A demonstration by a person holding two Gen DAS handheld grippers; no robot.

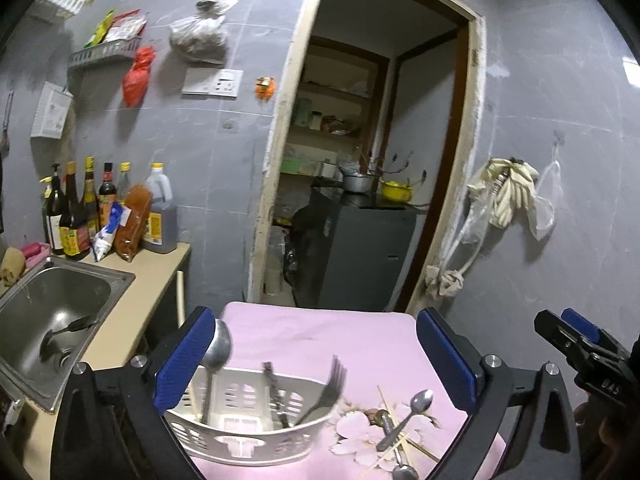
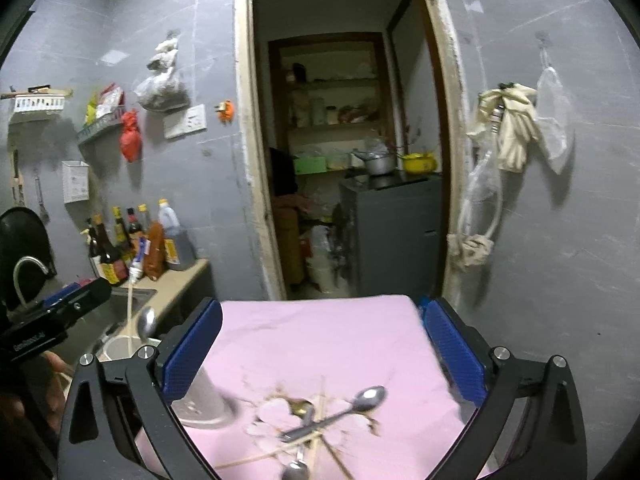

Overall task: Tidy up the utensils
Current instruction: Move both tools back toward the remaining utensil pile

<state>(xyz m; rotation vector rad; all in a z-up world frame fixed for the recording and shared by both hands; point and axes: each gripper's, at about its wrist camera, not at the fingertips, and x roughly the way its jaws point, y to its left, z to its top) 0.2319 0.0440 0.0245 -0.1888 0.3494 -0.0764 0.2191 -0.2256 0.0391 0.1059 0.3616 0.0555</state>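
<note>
Desk (image 1: 360,332): covered in pink floral cloth, carrying both the basket and the loose pile.
Basket (image 1: 240,420): white slotted plastic, at the near left of the cloth; already holding a large spoon (image 1: 216,350), a fork (image 1: 326,386) and a dark-handled piece between them, all standing on end.
Done so far: roughly half, judging by three pieces standing in the basket against the pile outside.
Left to sort: small spoon (image 2: 352,404) lying across another spoon and several chopsticks (image 2: 320,440) on the flower print, just right of the basket; one more spoon bowl at the bottom edge.
Left hand-held gripper (image 1: 316,364): fingers wide apart, nothing between them, hovering over the basket with the large spoon close against the left pad.
Right hand-held gripper (image 2: 320,356): likewise spread and empty, above the loose pile.
Sink (image 1: 60,308): left of the desk, with a dark ladle lying in it.
Bottles (image 1: 88,208): row of sauces behind the sink, well clear.
In the way: crossed chopsticks under the small spoon, likely to shift when it is lifted; basket rim close by.
</note>
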